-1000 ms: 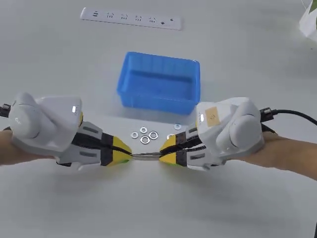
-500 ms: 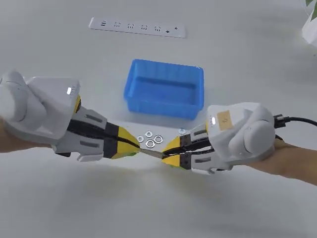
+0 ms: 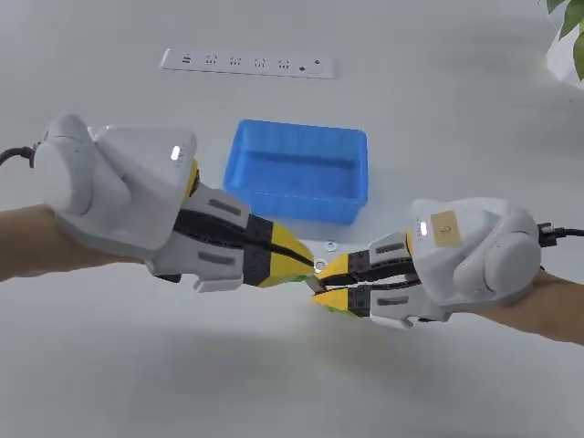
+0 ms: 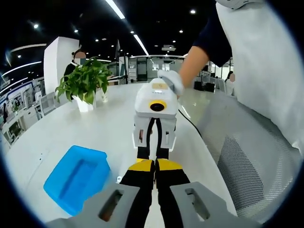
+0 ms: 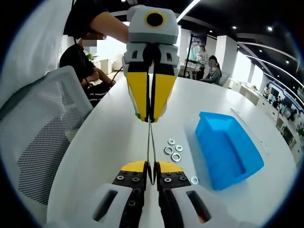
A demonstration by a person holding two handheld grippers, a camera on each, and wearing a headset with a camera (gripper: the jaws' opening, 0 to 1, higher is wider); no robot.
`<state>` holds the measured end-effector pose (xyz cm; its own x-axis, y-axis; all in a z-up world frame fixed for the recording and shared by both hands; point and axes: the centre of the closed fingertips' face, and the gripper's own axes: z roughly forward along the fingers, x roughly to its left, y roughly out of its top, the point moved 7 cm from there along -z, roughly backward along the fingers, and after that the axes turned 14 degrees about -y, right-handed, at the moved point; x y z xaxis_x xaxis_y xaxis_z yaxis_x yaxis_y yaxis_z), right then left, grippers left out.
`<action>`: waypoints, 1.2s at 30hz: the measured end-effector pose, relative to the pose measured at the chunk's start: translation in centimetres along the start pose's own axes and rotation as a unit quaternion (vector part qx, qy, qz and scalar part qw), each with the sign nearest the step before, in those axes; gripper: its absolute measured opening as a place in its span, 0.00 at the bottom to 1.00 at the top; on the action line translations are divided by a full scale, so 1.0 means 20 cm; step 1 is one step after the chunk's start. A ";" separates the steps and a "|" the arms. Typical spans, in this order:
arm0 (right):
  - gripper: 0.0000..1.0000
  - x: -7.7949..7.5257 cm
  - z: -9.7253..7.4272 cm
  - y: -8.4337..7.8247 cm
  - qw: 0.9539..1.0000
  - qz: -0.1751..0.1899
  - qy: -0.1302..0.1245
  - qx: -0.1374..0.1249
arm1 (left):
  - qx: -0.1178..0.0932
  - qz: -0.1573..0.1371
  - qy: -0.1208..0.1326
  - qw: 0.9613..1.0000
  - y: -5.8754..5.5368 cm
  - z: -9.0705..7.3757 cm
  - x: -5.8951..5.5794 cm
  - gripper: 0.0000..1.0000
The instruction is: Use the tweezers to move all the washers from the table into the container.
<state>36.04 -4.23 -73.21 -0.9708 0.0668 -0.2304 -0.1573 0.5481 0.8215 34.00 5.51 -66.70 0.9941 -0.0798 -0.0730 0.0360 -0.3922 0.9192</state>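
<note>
Thin metal tweezers (image 5: 150,142) hang in the air, gripped at both ends. My right gripper (image 5: 151,167) is shut on the near end and my left gripper (image 5: 151,102) is shut on the far end. In the head view the left gripper (image 3: 304,267) and right gripper (image 3: 323,282) meet tip to tip above the table, in front of the blue container (image 3: 297,169). Several small washers (image 5: 173,151) lie on the white table beside the container (image 5: 228,147). The left gripper's body hides most of them in the head view, where two washers (image 3: 329,245) show.
A white power strip (image 3: 246,62) lies beyond the container. A potted plant (image 4: 84,85) stands at the table's far end. A mesh chair (image 5: 42,123) and seated people are off the table's side. A cable (image 3: 561,233) trails from the right gripper.
Both grippers have risen off the table with the tweezers between them. The left one has climbed higher and now covers most of the washers.
</note>
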 end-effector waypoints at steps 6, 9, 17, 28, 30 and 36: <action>0.09 0.01 0.00 -0.01 1.000 -0.026 0.006 0.009 | -0.003 0.019 -0.022 1.000 0.05 0.09 0.00 0.04; 0.09 0.02 0.01 -0.02 0.999 -0.034 0.004 0.011 | -0.001 0.026 -0.027 0.999 0.06 0.12 0.00 0.04; 0.07 0.01 0.00 -0.03 0.999 -0.037 0.001 0.000 | 0.009 0.038 -0.016 0.999 0.07 0.12 0.01 0.05; 0.07 0.02 0.00 -0.04 1.000 -0.017 0.003 -0.017 | -0.019 0.034 0.015 0.999 0.09 0.03 0.00 0.06; 0.07 0.02 0.00 -0.04 1.000 -0.012 0.004 -0.017 | -0.019 0.031 0.014 0.999 0.09 0.03 0.00 0.06; 0.07 0.04 -0.01 -0.04 1.000 -0.019 0.007 -0.020 | -0.030 0.008 0.009 0.999 0.08 0.01 0.01 0.10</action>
<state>35.43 -4.74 -73.95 -0.9665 0.0347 -0.2542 -0.2004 0.5166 0.8324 34.16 4.67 -65.25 0.9963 -0.0688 -0.0521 0.0260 -0.3362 0.9414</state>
